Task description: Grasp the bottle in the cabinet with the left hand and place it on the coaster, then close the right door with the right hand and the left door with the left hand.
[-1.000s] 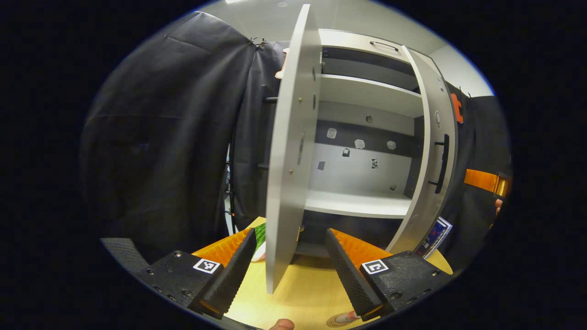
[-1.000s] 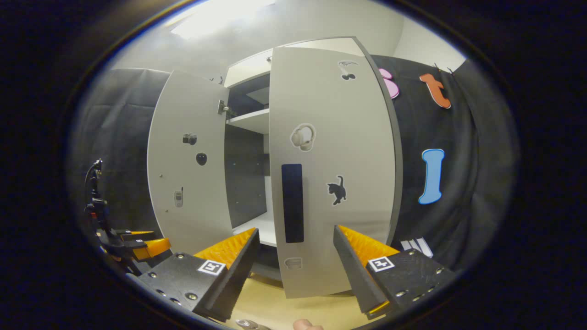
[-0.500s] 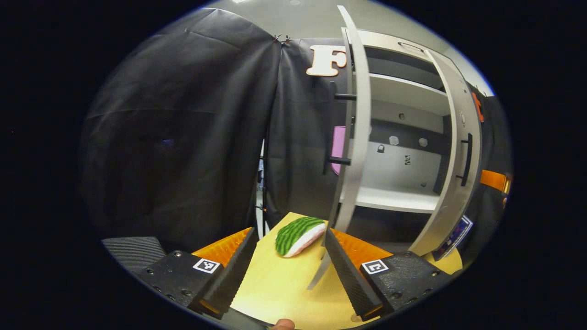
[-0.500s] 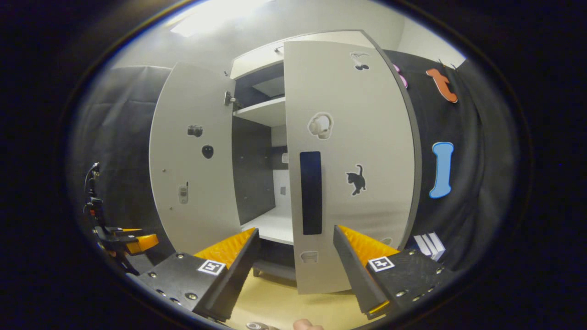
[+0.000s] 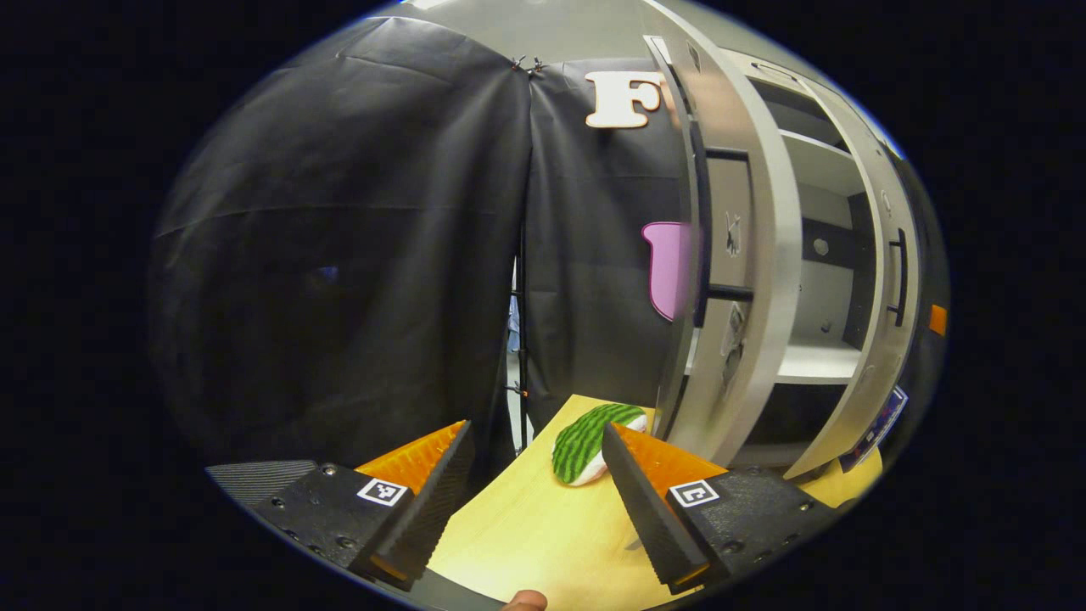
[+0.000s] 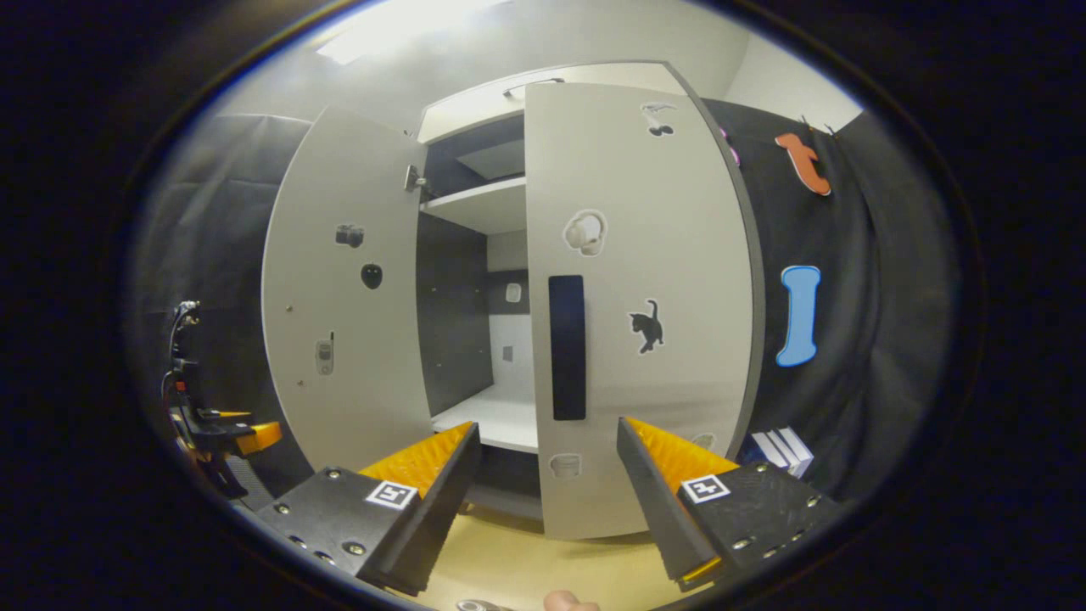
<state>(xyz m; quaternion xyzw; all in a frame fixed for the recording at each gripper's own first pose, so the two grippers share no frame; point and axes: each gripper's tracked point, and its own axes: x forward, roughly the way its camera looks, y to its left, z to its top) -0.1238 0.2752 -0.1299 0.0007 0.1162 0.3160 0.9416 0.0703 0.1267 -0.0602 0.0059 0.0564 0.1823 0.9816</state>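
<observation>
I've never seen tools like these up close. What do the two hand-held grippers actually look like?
Each hand-held gripper, left and right, has two wedge-shaped fingers with ridged inner faces. These sit on dark blocks studded with small screws, and each block carries a small square black-and-white marker. Both look built alike. A fingertip of the person's hand peeks in below.

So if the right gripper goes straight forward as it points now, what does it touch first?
Most likely the front face of the right cabinet door, near its dark handle, which stands between the open right gripper fingers' line. Depth is unclear.
</observation>
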